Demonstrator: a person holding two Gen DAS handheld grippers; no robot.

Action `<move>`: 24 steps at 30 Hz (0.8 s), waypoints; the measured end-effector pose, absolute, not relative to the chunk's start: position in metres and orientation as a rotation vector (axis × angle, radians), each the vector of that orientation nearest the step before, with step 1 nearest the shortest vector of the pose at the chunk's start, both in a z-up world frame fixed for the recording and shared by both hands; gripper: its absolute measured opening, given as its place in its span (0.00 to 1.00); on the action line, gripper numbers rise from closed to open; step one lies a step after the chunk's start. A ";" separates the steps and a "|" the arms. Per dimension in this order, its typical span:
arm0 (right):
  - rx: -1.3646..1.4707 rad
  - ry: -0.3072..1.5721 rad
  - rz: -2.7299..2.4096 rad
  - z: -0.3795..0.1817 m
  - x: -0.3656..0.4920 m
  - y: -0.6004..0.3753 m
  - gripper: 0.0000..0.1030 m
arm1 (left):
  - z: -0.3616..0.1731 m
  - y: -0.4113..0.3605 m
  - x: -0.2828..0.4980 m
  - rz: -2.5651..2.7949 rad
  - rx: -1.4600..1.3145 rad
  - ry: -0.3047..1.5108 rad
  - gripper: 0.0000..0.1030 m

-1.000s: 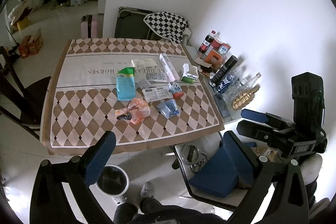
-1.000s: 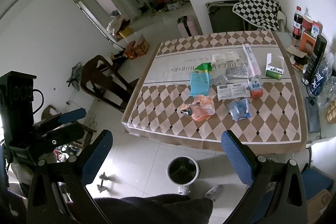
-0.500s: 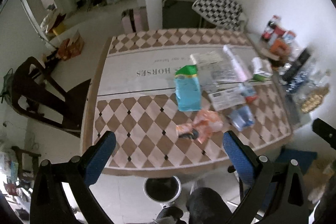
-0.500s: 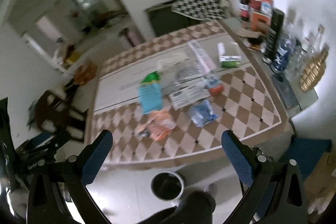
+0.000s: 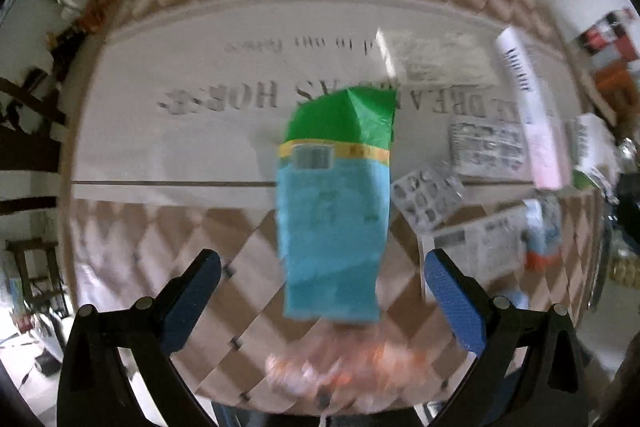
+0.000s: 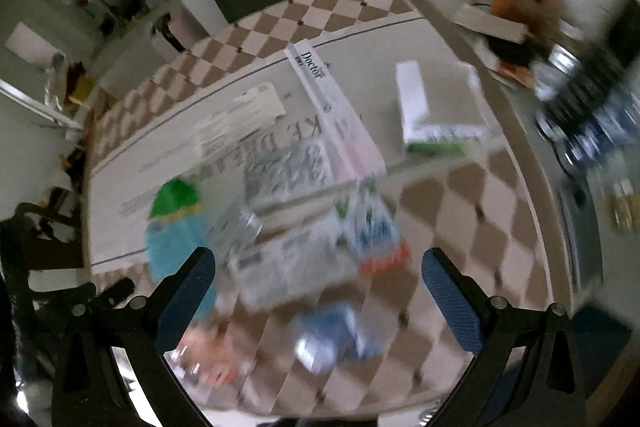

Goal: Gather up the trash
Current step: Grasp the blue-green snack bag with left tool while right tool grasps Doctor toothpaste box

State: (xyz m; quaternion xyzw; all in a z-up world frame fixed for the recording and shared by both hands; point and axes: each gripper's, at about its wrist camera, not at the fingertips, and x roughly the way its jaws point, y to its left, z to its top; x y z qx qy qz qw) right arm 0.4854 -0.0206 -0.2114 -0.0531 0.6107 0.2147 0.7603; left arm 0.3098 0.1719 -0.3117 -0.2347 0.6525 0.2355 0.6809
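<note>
Fingers spread wide, the left gripper (image 5: 322,291) hovers over a blue-and-green packet (image 5: 336,207) lying flat on the checkered tablecloth (image 5: 160,227), the packet centred between its pads. To the right, the right gripper (image 6: 318,287), likewise spread and empty, frames a white leaflet (image 6: 292,267), with a crumpled blue wrapper (image 6: 332,339) just below.

Blue-green packet (image 5: 335,219) lying flat, orange wrapper (image 5: 344,367) crumpled just beside — blurred

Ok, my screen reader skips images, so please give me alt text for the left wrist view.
The open left tool hovers, holding nothing, over a blue and green packet lying on a checked tablecloth. Blister packs, leaflets and a long white box lie to its right; the picture is motion-blurred.
</note>
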 end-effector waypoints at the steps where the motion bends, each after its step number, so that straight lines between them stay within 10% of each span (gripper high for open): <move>1: -0.131 1.348 0.465 -0.221 0.503 -0.011 1.00 | -0.322 0.174 0.318 0.531 -0.534 1.482 1.00; 10: -0.263 1.432 0.443 -0.294 0.607 0.050 0.80 | -0.366 0.185 0.347 0.590 -0.560 1.576 0.98; 18: -0.371 1.476 0.465 -0.327 0.634 0.087 0.41 | -0.342 0.200 0.340 0.657 -0.558 1.533 0.68; 24: -0.374 1.455 0.490 -0.319 0.636 0.097 0.40 | -0.325 0.211 0.343 0.654 -0.534 1.506 0.66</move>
